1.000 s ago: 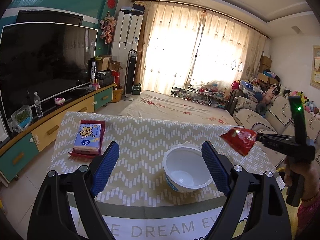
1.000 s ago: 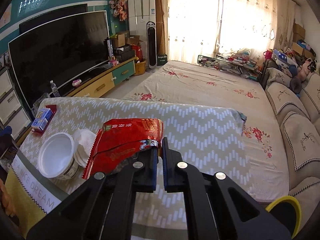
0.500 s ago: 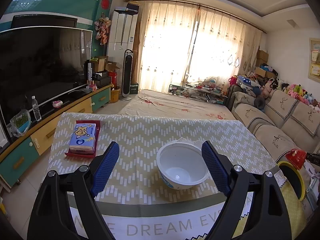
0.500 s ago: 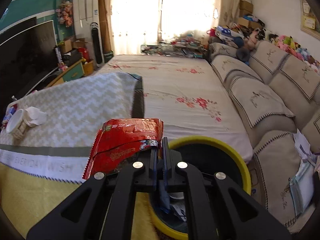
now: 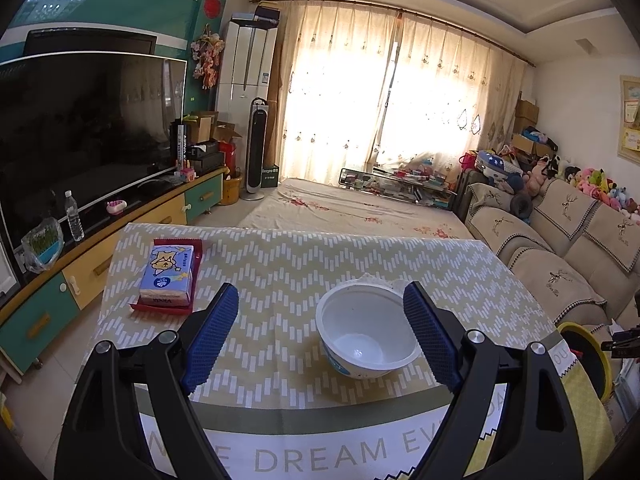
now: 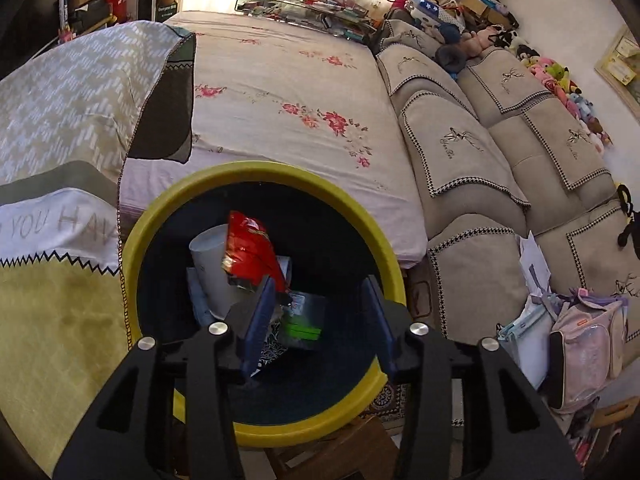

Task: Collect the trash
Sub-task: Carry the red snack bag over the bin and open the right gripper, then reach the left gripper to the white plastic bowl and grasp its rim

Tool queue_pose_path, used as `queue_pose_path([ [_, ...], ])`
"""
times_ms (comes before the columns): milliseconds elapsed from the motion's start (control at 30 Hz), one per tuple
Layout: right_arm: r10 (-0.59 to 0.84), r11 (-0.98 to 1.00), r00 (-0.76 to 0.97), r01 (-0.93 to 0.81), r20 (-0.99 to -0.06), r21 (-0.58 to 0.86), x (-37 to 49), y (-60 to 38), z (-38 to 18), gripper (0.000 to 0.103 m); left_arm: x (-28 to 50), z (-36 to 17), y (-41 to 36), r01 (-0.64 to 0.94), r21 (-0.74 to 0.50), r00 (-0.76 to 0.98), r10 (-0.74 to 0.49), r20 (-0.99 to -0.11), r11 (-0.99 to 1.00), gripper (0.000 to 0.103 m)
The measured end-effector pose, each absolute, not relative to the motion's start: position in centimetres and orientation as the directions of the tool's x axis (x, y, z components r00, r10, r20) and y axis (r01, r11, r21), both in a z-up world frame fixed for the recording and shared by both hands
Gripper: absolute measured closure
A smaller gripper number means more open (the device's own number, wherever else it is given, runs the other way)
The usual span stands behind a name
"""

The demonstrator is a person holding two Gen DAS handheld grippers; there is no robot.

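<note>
My right gripper [image 6: 320,300] is open above the yellow-rimmed trash bin [image 6: 256,172]. The red snack wrapper [image 6: 250,252] lies loose inside the bin on a white cup and other trash. My left gripper [image 5: 320,332] is open and empty over the table, with the white paper bowl [image 5: 366,336] between its fingers. A crumpled white tissue [image 5: 376,280] shows just behind the bowl. The bin's rim [image 5: 586,340] shows at the table's right end in the left wrist view, with the right gripper's tip above it.
A tissue pack on a red tray [image 5: 168,276] sits at the table's far left. The table [image 5: 280,264] has a chevron cloth. A sofa [image 6: 480,152] stands right of the bin, with bags [image 6: 580,336] on the floor. A TV cabinet [image 5: 100,232] runs along the left.
My right gripper moved over the bin, tilted down, opened and let go of the red wrapper, which dropped in. My left gripper stayed open over the bowl.
</note>
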State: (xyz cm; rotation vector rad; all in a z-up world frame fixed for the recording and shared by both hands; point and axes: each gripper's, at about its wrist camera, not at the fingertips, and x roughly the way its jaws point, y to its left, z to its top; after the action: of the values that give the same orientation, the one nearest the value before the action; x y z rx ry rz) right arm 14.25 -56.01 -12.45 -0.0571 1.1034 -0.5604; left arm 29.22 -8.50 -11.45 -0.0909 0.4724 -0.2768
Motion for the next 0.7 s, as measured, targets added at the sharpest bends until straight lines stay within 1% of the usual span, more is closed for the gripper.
queue_pose_path([
  [133,-0.416,0.877,0.436,0.425,-0.798,-0.225,12.2,-55.3,-10.1,0.06,29.2,-11.3,-8.2,0.254,-0.176,0.848,-0.307,-0.432,0.951,0.02],
  [200,-0.37,0.899,0.525,0.412,-0.766,-0.152,11.6,-54.1,-8.2,0.055,29.1,-11.2,-8.1,0.253,-0.174,0.851,-0.304,-0.428,0.952,0.02],
  [267,-0.313,0.921,0.632,0.384,-0.709,-0.065,11.5,-52.5,-5.8,0.051,29.1,-11.2,-8.0,0.251,-0.173,0.853,-0.302,-0.426,0.953,0.02],
  [367,-0.213,0.951,0.771,0.304,-0.6,0.052,12.1,-49.5,-2.5,0.05,29.1,-11.3,-8.0,0.266,-0.177,0.848,-0.317,-0.425,0.948,0.02],
  [467,-0.117,0.969,0.849,0.212,-0.515,0.129,13.9,-46.7,-0.5,0.048,29.0,-11.3,-8.6,0.295,-0.158,0.84,-0.335,-0.428,0.942,0.02],
  [567,-0.044,0.974,0.874,0.145,-0.484,0.174,16.9,-44.2,0.1,0.048,28.8,-11.4,-9.5,0.331,-0.134,0.827,-0.356,-0.435,0.934,0.025],
  [700,0.034,0.968,0.867,0.096,-0.497,0.232,20.5,-42.0,-1.6,0.048,28.7,-11.7,-10.4,0.379,-0.125,0.802,-0.392,-0.451,0.917,0.032],
])
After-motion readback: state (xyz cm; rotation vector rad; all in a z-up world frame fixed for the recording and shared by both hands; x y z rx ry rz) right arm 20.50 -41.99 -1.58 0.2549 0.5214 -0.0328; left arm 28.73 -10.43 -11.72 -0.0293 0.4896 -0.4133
